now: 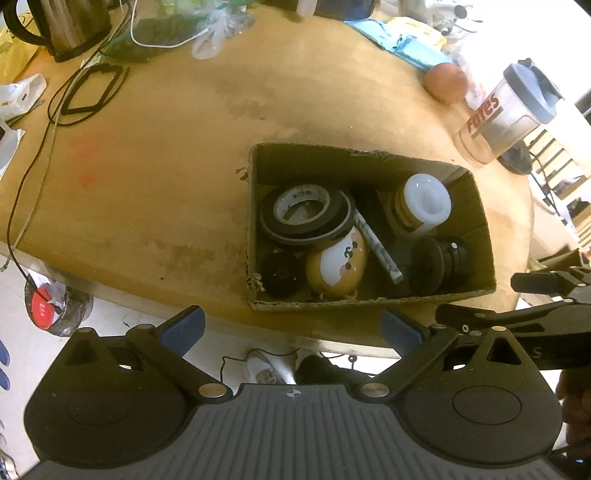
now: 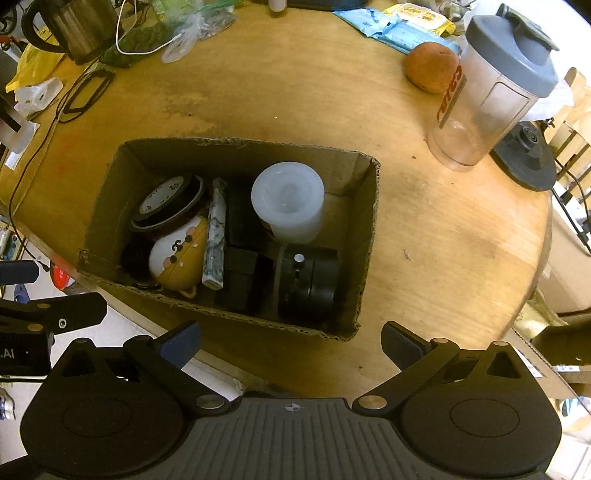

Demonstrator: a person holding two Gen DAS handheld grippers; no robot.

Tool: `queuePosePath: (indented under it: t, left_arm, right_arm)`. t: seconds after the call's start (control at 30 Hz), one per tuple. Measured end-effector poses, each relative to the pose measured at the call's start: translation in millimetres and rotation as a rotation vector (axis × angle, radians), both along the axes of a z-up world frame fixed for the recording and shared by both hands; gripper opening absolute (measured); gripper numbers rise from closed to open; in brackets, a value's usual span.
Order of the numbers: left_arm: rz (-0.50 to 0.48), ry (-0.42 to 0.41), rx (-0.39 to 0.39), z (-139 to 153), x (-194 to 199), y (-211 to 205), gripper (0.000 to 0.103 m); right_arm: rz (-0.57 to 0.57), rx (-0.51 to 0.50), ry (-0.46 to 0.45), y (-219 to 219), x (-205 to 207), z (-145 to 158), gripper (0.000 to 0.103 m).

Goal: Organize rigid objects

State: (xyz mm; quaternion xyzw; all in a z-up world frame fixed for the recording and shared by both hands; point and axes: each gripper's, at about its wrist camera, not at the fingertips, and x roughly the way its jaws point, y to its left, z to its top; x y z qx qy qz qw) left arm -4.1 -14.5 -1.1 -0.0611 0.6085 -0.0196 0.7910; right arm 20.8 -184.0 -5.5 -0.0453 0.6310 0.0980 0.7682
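Note:
An open cardboard box (image 1: 476,221) (image 2: 369,206) sits near the table's front edge. In it lie a black tape roll (image 1: 306,216) (image 2: 168,201), a yellow and white egg-shaped toy (image 1: 338,267) (image 2: 177,254), a marbled stick (image 1: 378,249) (image 2: 216,236), a white-capped jar (image 1: 424,203) (image 2: 288,201), a black round part (image 1: 439,264) (image 2: 308,282) and black blocks (image 2: 240,266). My left gripper (image 1: 293,330) is open and empty, held before the box's near wall. My right gripper (image 2: 291,343) is open and empty, also just short of the box.
A clear shaker bottle with a grey lid (image 1: 506,114) (image 2: 491,92) and an orange fruit (image 1: 445,81) (image 2: 432,66) stand at the back right. A steel kettle (image 1: 70,26) (image 2: 75,26), cables (image 1: 88,92), bags and packets crowd the table's far side. The right gripper's body (image 1: 535,314) shows in the left view.

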Motion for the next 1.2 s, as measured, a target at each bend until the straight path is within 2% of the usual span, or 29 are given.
queuePosePath:
  t: [0.43,1.2]
  left_arm:
    - [0.022,-0.023,-0.012,10.7,-1.8,5.7,0.103]
    - [0.03,-0.02,0.002,9.5,1.5,10.2,0.103]
  right_arm:
    - [-0.05,0.028,-0.023,-11.2,3.3,14.4,0.103]
    - [-0.025,0.016,-0.006,-1.6,9.1,11.7,0.103]
